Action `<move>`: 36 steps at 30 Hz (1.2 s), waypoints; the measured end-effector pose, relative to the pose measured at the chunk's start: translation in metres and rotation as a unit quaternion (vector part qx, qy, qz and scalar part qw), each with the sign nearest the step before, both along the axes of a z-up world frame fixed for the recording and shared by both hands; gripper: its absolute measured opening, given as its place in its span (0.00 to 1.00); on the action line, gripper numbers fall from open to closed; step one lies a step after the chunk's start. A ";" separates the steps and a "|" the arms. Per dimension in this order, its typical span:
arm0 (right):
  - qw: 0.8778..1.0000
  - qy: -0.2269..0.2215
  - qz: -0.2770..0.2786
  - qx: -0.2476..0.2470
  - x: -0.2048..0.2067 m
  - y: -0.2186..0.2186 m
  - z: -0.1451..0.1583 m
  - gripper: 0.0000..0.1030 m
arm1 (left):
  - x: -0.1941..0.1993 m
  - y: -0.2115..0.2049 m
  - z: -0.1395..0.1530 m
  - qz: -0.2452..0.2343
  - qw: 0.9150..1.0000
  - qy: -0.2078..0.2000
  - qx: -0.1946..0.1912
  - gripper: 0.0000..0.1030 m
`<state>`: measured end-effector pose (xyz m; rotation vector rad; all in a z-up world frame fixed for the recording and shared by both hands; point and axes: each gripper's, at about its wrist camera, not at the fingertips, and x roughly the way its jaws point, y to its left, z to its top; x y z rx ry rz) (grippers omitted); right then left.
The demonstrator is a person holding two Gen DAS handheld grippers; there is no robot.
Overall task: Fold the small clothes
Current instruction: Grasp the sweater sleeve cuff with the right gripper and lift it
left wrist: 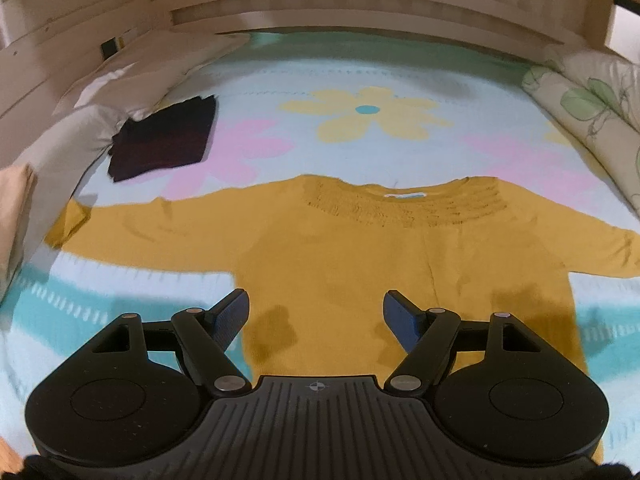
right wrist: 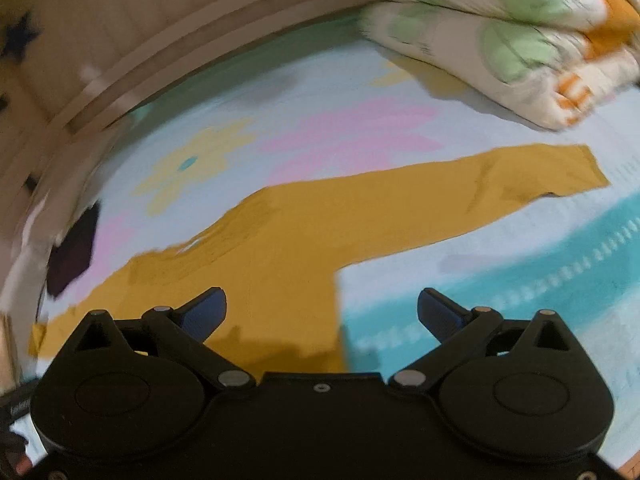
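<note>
A mustard-yellow long-sleeved top (left wrist: 360, 248) lies flat on the flowered bedspread, neckline away from me, both sleeves spread out sideways. My left gripper (left wrist: 316, 312) hovers open over the lower body of the top, nothing between its fingers. In the right wrist view the same top (right wrist: 280, 248) runs across the picture, its right sleeve (right wrist: 500, 188) stretched toward the upper right. My right gripper (right wrist: 322, 312) stands wide open above the top's right side edge and the bedspread beside it, with nothing between its fingers.
A folded dark garment (left wrist: 164, 140) lies on the bedspread (left wrist: 360, 76) at the far left, beside pale pillows (left wrist: 80, 120). A folded flowered quilt (right wrist: 520, 40) sits at the far right. A wooden headboard (left wrist: 360, 4) closes off the back.
</note>
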<state>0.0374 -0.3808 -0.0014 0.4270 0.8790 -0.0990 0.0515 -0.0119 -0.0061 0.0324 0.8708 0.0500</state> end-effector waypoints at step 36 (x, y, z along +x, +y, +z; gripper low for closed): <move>0.980 -0.048 -0.185 0.054 0.090 -0.268 -0.080 0.15 | 0.094 -0.015 -0.035 -0.019 0.999 0.019 0.035 0.71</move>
